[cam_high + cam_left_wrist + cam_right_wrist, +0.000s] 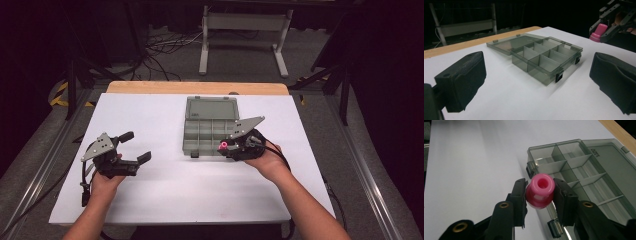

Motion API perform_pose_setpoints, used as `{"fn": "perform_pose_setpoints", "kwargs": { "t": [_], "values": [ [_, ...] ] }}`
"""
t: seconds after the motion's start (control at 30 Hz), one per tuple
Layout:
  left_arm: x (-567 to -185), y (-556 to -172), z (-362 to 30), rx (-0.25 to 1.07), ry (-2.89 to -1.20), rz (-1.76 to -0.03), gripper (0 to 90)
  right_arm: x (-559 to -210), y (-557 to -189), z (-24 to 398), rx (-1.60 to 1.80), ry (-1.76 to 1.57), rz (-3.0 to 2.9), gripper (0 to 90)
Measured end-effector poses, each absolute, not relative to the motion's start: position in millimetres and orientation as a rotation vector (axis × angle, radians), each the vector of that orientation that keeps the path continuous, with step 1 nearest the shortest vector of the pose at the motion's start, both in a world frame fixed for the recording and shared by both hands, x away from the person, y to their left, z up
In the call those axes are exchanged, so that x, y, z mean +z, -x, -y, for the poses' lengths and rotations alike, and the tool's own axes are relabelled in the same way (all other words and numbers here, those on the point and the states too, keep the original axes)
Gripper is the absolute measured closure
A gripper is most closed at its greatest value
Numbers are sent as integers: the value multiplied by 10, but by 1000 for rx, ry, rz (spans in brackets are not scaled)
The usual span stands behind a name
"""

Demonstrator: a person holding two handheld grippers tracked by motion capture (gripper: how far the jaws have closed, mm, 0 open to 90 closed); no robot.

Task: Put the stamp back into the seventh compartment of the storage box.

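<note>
Right gripper [539, 192] clamped on pink spool [540, 190], held just above box [210, 131] front edge. Carry over a cell, probably a near one, lower upright, then release. Left gripper [134, 146] gaping, resting on bench [165, 190].

The table [165, 190] has a white top, and a strip of light wood [197, 88] runs along its far edge. The floor [310, 65] is grey carpet. Behind the table stands a white metal frame [245, 37] on two legs. Black cables [160, 55] lie tangled on the floor beside it. The room at the back is very dark. Grey rails [367, 180] run along both sides of the table.
</note>
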State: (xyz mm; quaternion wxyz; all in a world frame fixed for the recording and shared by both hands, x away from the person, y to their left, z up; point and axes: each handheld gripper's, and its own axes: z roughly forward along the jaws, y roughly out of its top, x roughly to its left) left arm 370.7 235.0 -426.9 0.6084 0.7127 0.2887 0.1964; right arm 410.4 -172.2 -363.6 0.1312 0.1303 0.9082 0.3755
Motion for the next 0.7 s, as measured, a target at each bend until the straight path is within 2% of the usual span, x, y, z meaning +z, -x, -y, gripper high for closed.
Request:
{"fn": "perform_pose_setpoints", "kwargs": {
  "t": [0.7],
  "values": [
    [-4275,-3712,-2348,456,-1652,-667,18,-3579,-4434,1772,1073,-487,-2625,643]
  ]
}}
